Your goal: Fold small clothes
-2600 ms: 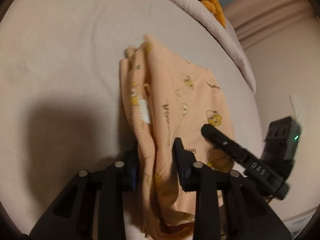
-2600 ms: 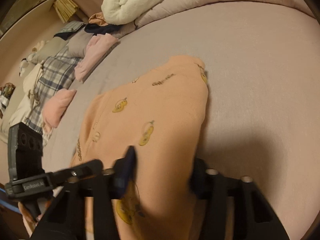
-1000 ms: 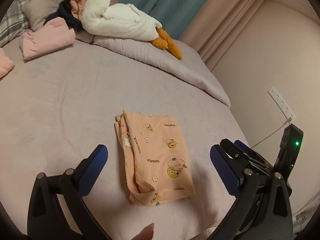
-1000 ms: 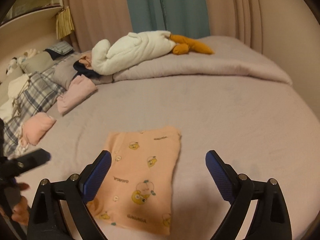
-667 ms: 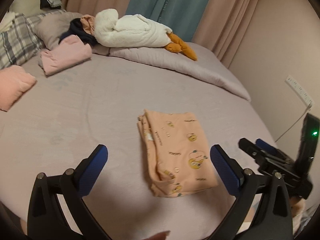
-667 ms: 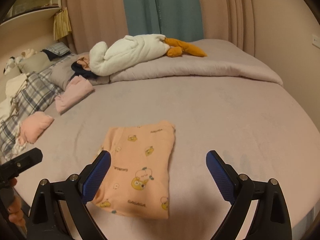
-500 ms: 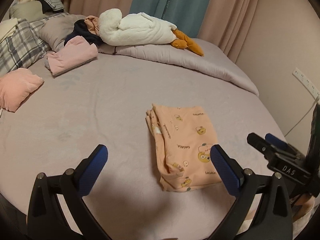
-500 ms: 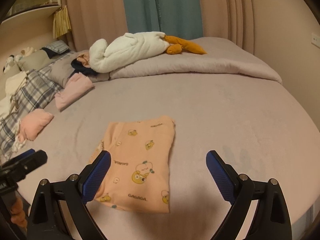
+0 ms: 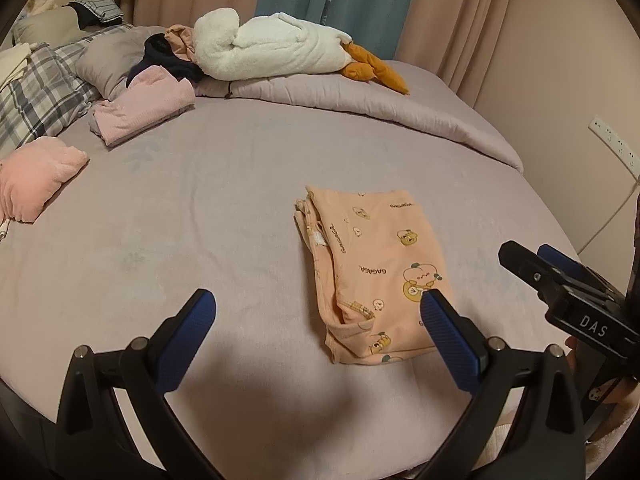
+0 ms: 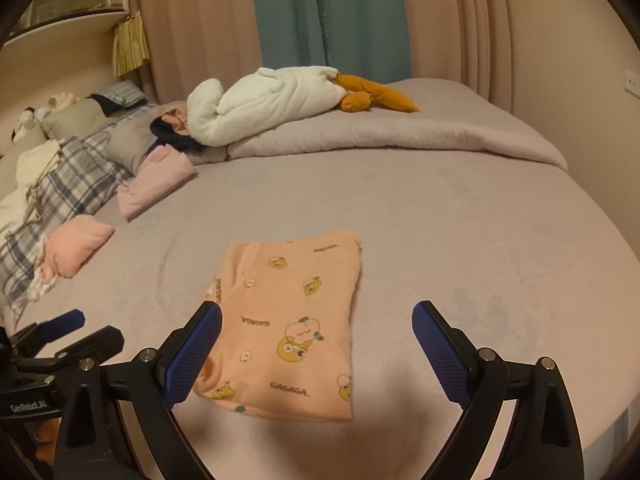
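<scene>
A small peach garment with cartoon prints (image 9: 376, 272) (image 10: 292, 320) lies folded into a flat rectangle on the mauve bed sheet (image 9: 200, 216) (image 10: 460, 240). My left gripper (image 9: 318, 300) hovers above and in front of it, open, nothing between its blue pads (image 9: 188, 332). My right gripper (image 10: 316, 320) is also open and empty, held back from the garment's near edge. Each gripper shows at the side of the other's view: the right one (image 9: 560, 280), the left one (image 10: 60, 332).
Folded pink clothes (image 9: 144, 108) (image 10: 156, 180) and a rolled pink piece (image 9: 36, 176) (image 10: 76, 244) lie at the left. A white plush with orange feet (image 9: 280, 52) (image 10: 280, 100) rests on the rolled duvet at the back. Plaid pillows (image 10: 60, 192) sit left; a wall (image 9: 580, 80) stands right.
Both grippers let go of the peach garment, opened, and pulled up and back. The garment now lies folded on the bed, and the view has widened.
</scene>
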Demonstrator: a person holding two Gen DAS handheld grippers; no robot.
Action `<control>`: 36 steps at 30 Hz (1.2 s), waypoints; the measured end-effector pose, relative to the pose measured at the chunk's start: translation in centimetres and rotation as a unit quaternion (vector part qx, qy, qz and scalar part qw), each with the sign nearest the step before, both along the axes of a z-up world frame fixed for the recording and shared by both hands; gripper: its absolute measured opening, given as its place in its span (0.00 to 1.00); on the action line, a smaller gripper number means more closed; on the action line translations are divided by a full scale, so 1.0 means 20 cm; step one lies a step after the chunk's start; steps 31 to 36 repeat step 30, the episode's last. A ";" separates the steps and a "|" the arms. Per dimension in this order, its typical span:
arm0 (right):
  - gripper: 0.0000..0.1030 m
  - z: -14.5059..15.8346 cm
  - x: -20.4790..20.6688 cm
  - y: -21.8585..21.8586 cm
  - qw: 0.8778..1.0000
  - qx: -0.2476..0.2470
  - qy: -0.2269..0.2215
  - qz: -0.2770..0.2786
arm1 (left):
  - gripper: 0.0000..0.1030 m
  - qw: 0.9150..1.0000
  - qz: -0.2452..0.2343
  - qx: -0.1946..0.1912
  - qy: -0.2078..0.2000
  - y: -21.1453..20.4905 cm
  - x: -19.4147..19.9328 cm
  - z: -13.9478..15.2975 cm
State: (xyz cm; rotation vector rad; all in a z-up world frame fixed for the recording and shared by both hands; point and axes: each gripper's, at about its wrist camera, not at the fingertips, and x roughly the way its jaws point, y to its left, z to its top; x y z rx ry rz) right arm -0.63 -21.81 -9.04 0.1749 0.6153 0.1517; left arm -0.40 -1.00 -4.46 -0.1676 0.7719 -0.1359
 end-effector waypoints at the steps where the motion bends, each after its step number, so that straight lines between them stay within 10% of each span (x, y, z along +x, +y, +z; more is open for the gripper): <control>1: 0.92 0.00 0.00 0.00 1.000 0.000 0.001 -0.002 | 0.99 1.000 0.001 0.003 0.001 0.00 0.00 0.00; 36: 0.92 -0.02 -0.02 -0.01 1.000 -0.009 0.009 -0.011 | 0.99 1.000 -0.014 0.013 0.011 -0.08 -0.02 -0.01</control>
